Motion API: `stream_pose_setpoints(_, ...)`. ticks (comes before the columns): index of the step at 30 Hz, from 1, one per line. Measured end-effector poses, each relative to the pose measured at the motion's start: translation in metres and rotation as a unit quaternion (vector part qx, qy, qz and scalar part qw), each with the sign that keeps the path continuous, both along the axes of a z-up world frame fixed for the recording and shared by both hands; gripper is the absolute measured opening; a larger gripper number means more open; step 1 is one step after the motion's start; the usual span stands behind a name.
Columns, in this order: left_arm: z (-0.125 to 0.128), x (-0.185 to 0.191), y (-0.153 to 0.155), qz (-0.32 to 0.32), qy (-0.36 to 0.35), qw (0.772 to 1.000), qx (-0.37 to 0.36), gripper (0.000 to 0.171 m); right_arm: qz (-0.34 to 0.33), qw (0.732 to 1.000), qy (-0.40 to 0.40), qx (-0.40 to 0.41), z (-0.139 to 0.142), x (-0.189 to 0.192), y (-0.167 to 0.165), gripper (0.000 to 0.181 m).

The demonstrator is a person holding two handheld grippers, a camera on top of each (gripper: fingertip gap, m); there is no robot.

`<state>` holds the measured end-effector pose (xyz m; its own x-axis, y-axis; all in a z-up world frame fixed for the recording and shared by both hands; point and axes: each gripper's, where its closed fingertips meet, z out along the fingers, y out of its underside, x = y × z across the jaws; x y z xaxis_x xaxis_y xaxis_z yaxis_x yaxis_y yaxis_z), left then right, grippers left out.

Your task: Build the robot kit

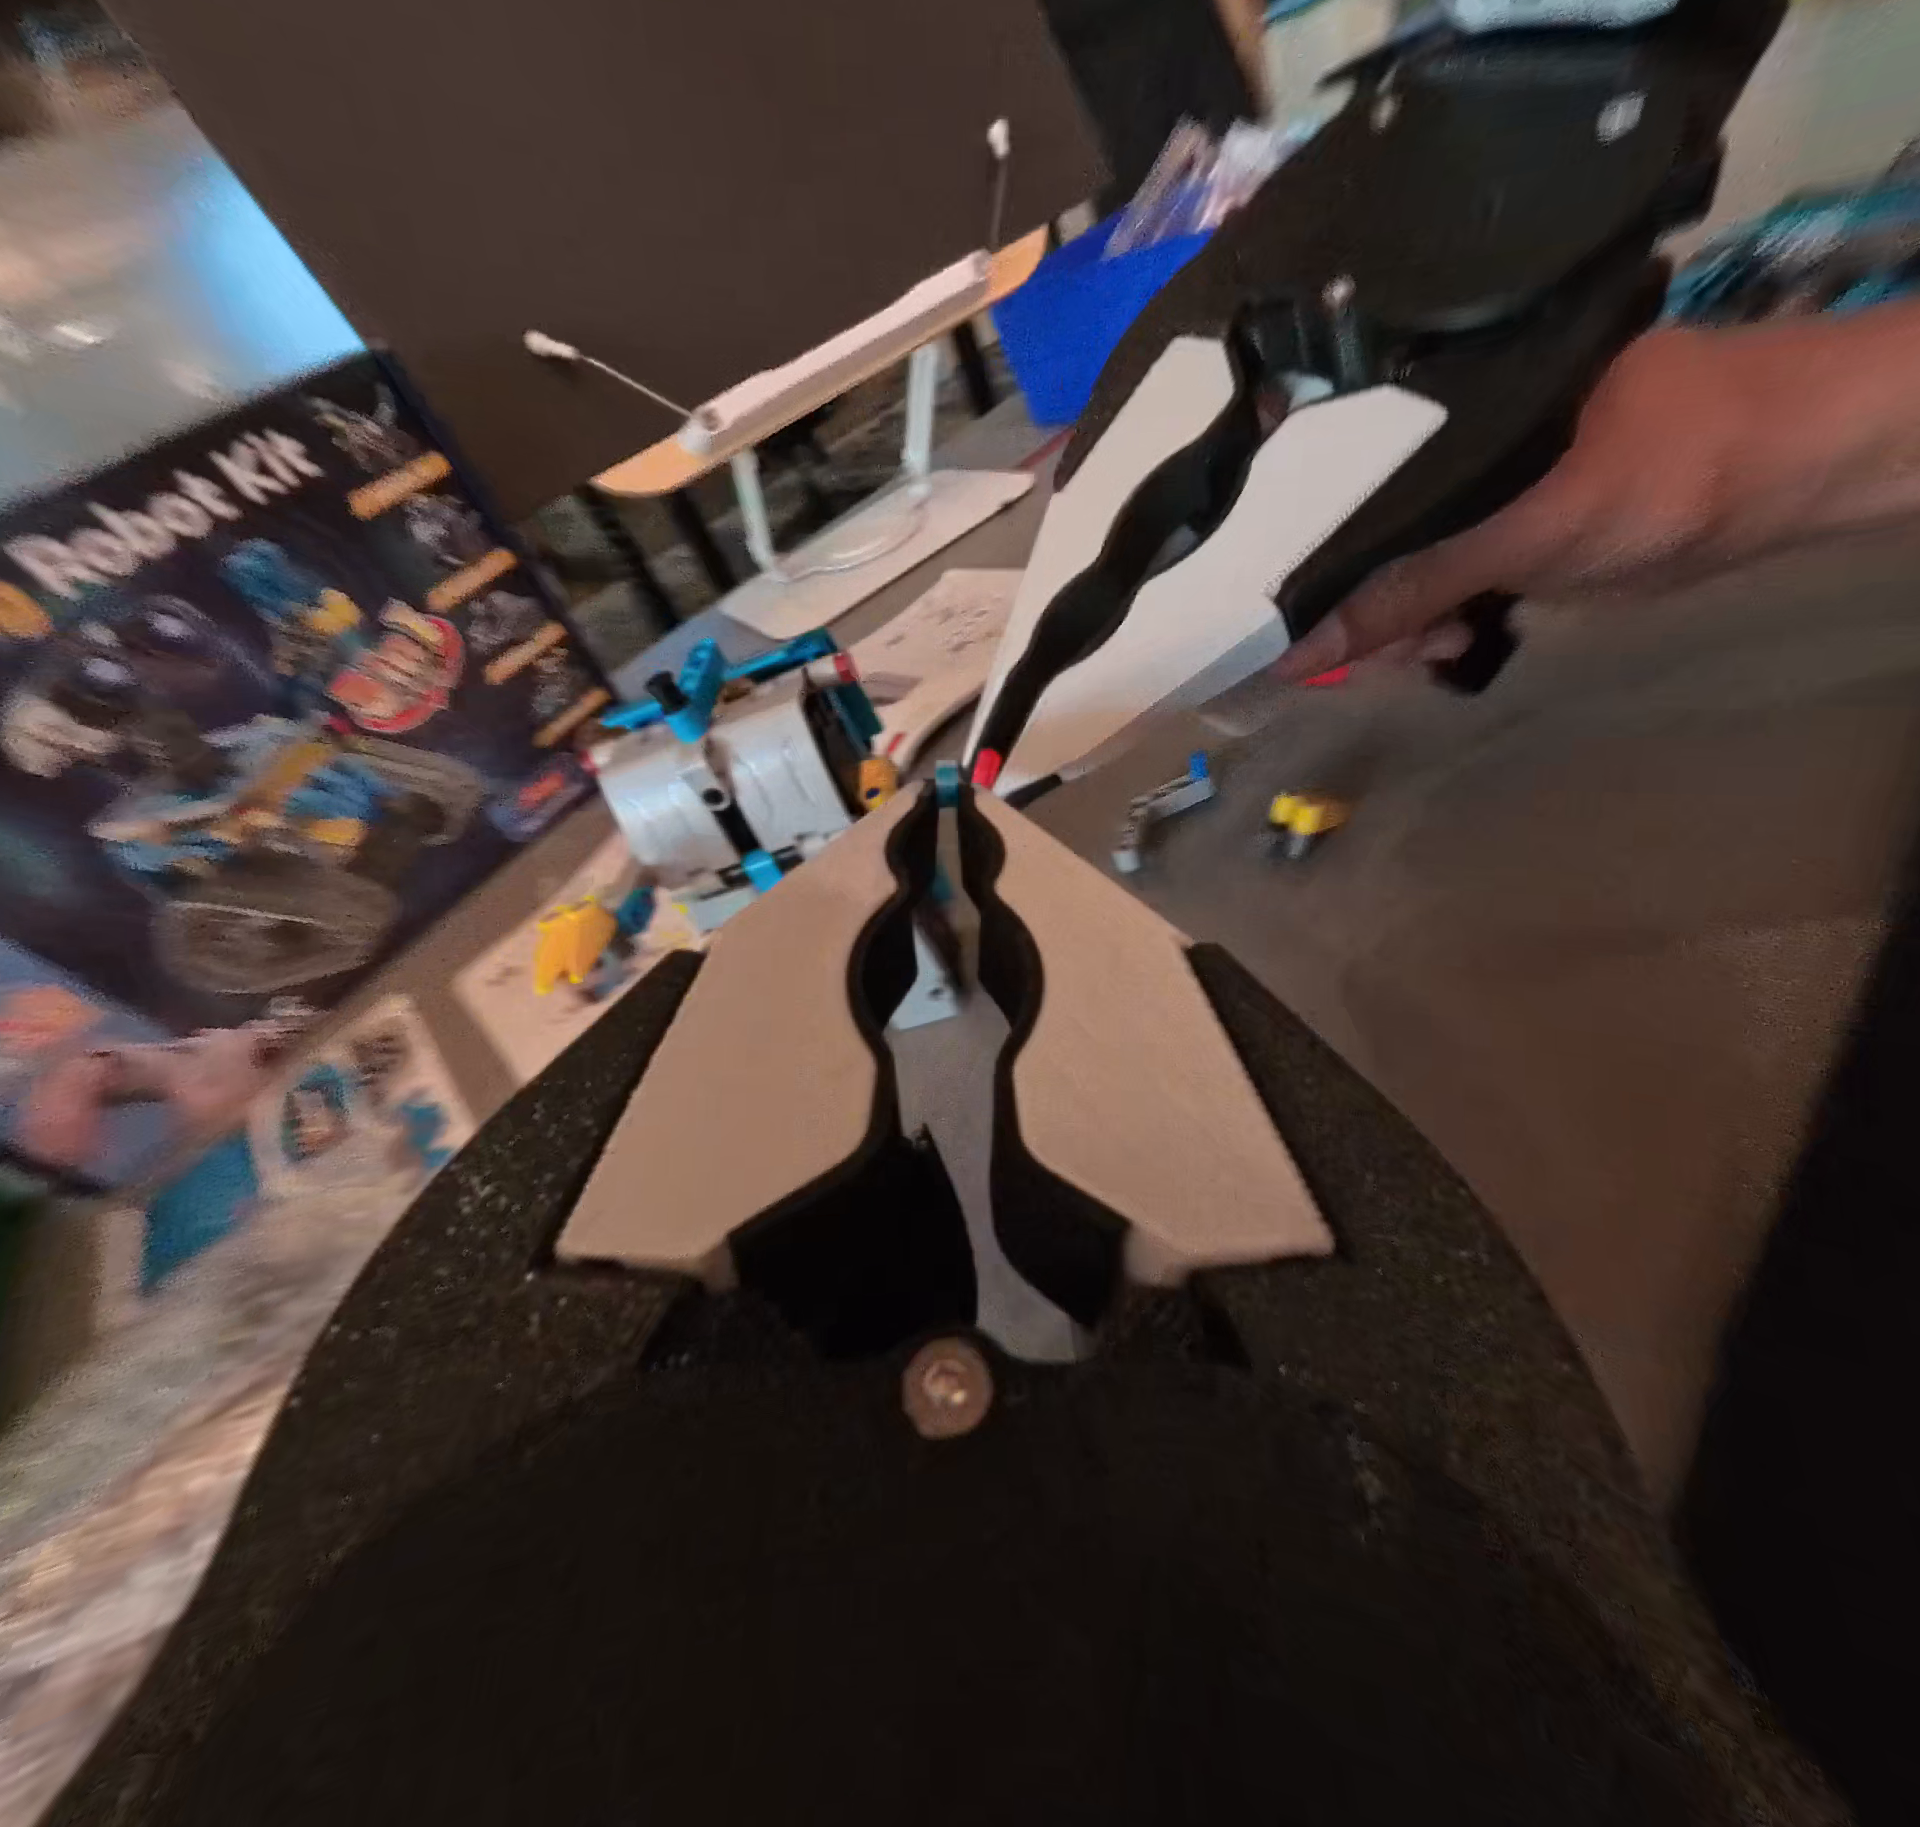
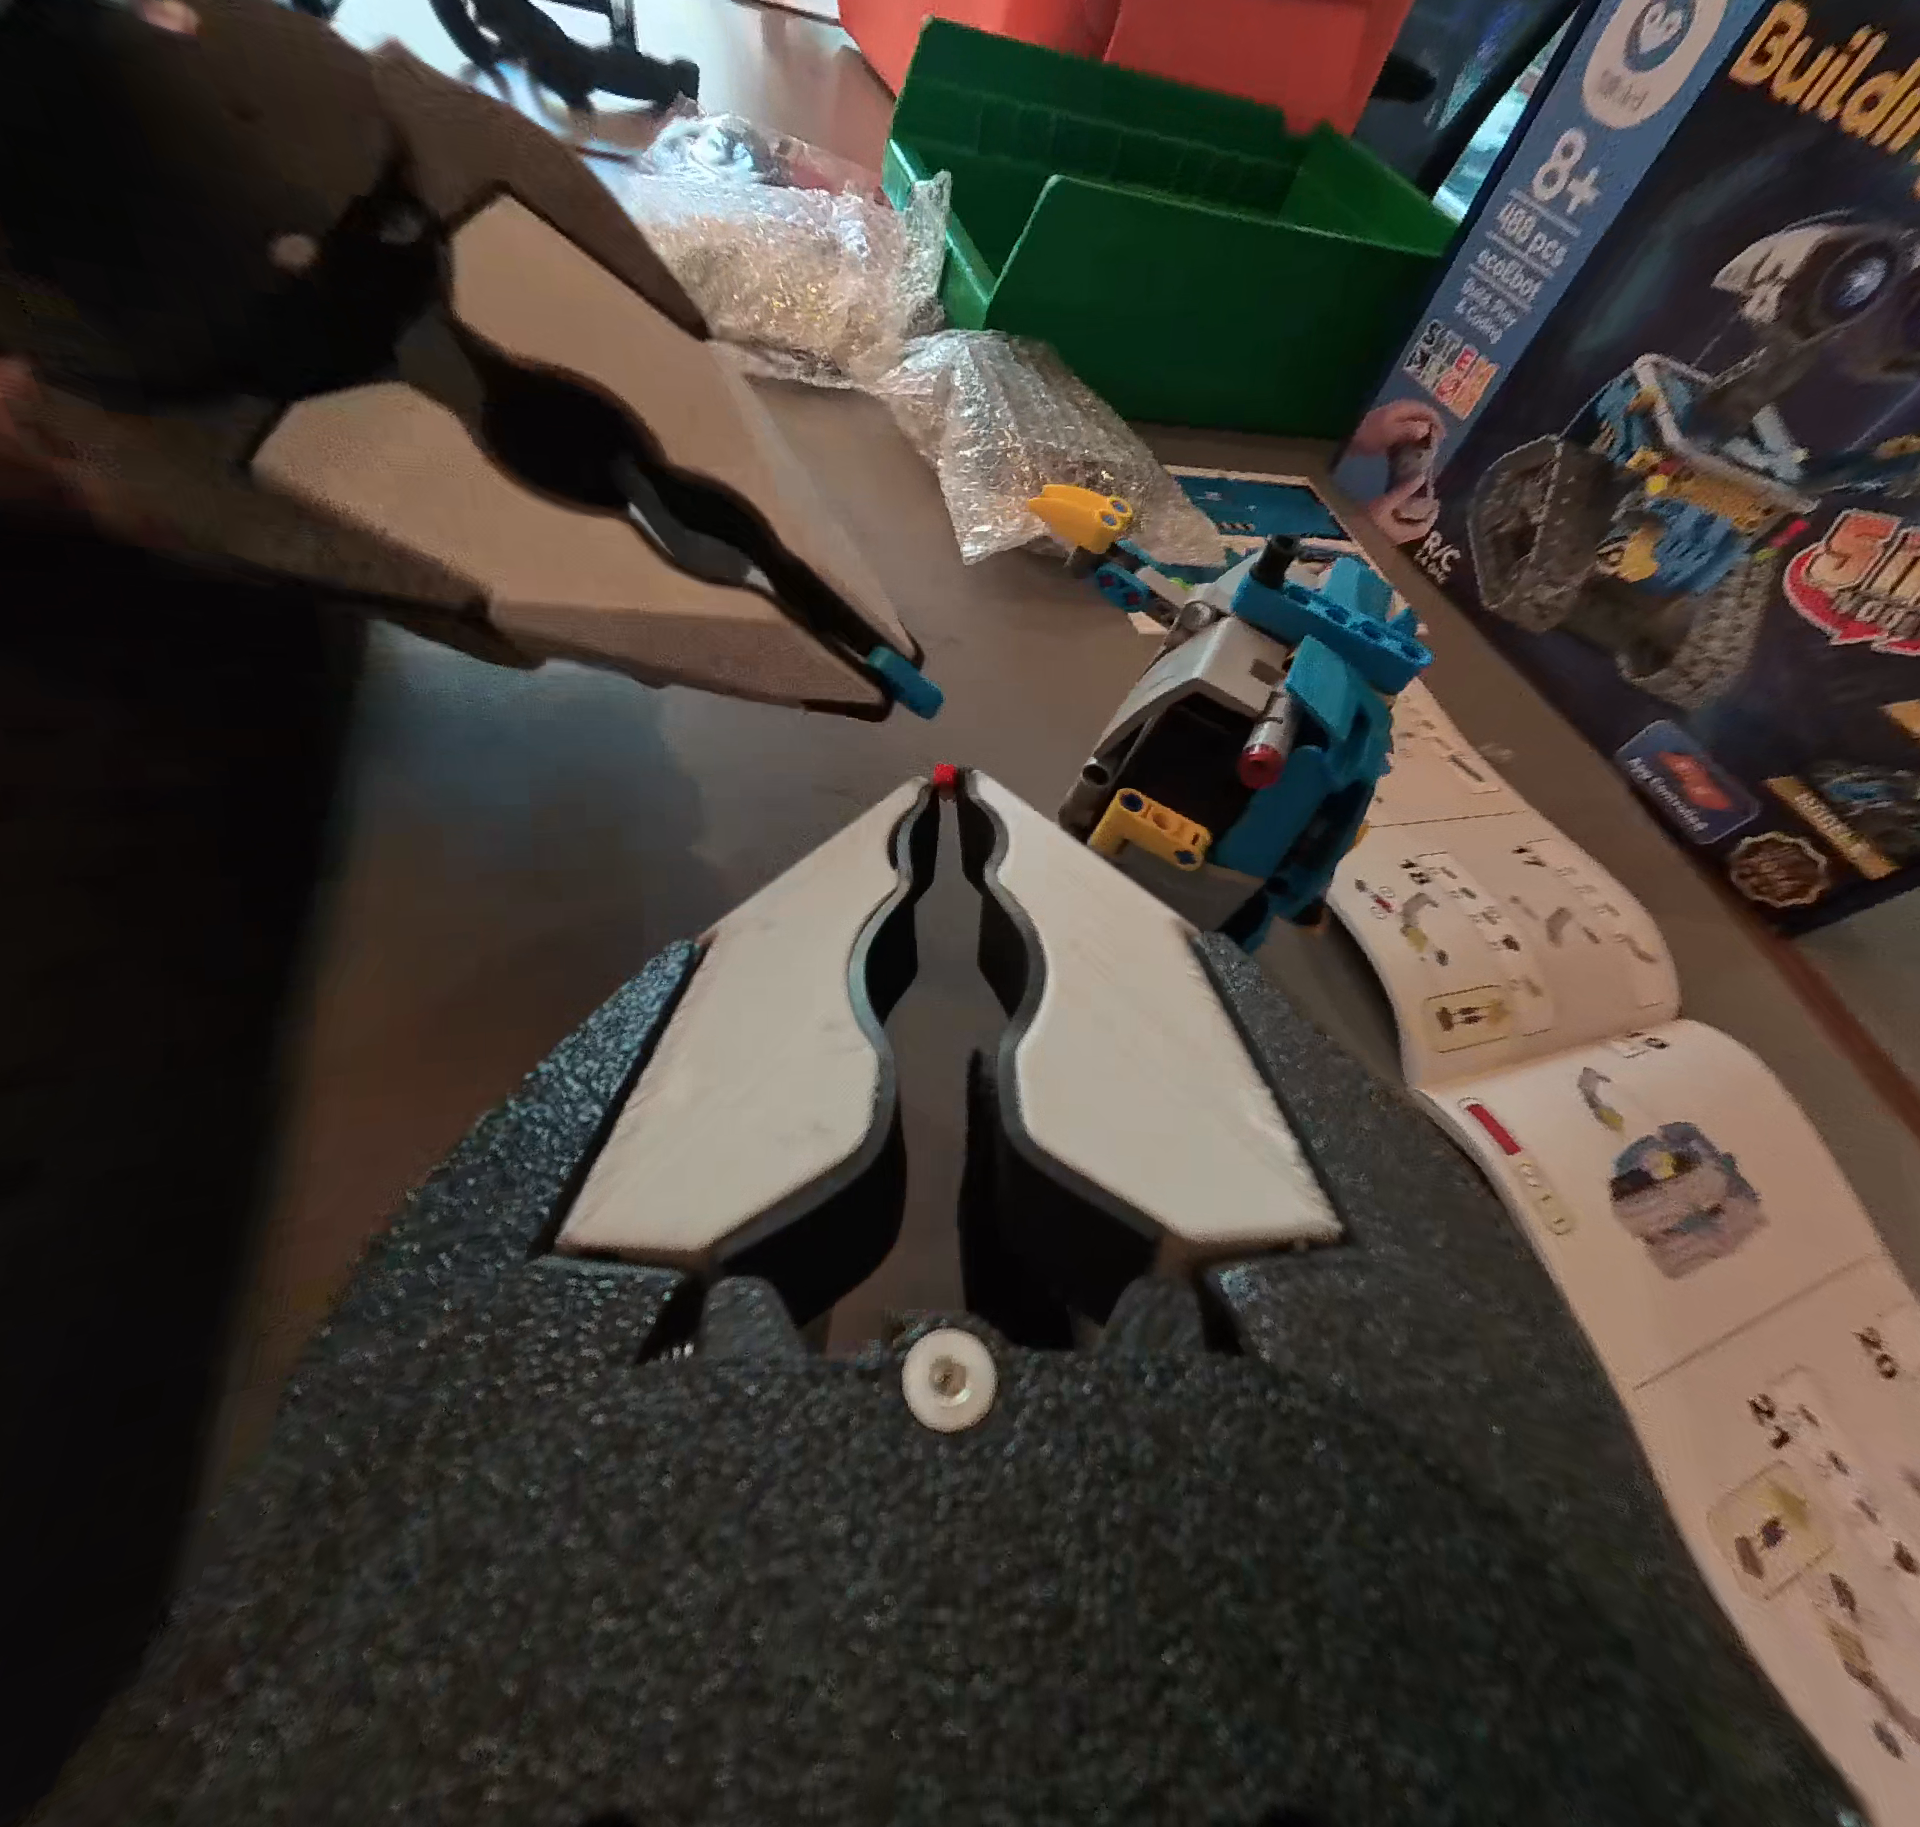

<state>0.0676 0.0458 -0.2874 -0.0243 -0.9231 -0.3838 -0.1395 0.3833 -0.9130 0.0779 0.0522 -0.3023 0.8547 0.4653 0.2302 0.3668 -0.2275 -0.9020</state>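
Left gripper (image 1: 948,790): fingers drawn narrow, pinching a small blue brick piece (image 1: 945,778) at the tips; in the right wrist view the same piece (image 2: 904,688) juts from those tips.

Right gripper (image 2: 945,785): fingers nearly together, clamping a small red peg (image 2: 943,772) at the tips. In the left wrist view the peg (image 1: 984,765) sits just beside the blue piece, at its 2 o'clock. A hand (image 1: 1621,520) grips the right gripper's handle.

Part-built grey and blue model (image 2: 1257,738) stands on the dark table (image 2: 582,842), at 2 o'clock from the right gripper tips. Open instruction booklet (image 2: 1621,1133) lies at 4 o'clock. Kit box (image 2: 1714,406) stands beyond the model; green bin (image 2: 1164,271) and bubble wrap (image 2: 810,250) at 12 o'clock. Loose yellow piece (image 1: 1304,816) at 3 o'clock in the left wrist view.
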Motion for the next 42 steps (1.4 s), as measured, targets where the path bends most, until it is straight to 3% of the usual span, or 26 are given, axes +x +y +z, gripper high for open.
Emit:
stream_pose_setpoints(4, 0.008, -0.006, -0.004, -0.062, -0.018, 0.994, -0.089, 0.003, 0.034, 0.999, -0.001, 0.029, 0.010, -0.004, -0.008, 0.004)
stream_pose_setpoints(11, -0.001, -0.009, -0.014, -0.097, 0.012, 0.994, -0.054, 0.003, 0.070, 0.997, -0.023, 0.023, 0.004, -0.018, -0.013, 0.004)
stream_pose_setpoints(31, -0.011, -0.015, -0.020, -0.121, 0.047, 0.991, -0.020, 0.003, 0.078, 0.996, -0.047, 0.008, -0.008, -0.024, -0.014, 0.004)
stream_pose_setpoints(42, -0.003, -0.027, -0.013, -0.144, 0.058, 0.987, -0.035, 0.003, 0.097, 0.995, -0.007, 0.015, 0.000, -0.029, -0.017, 0.004)
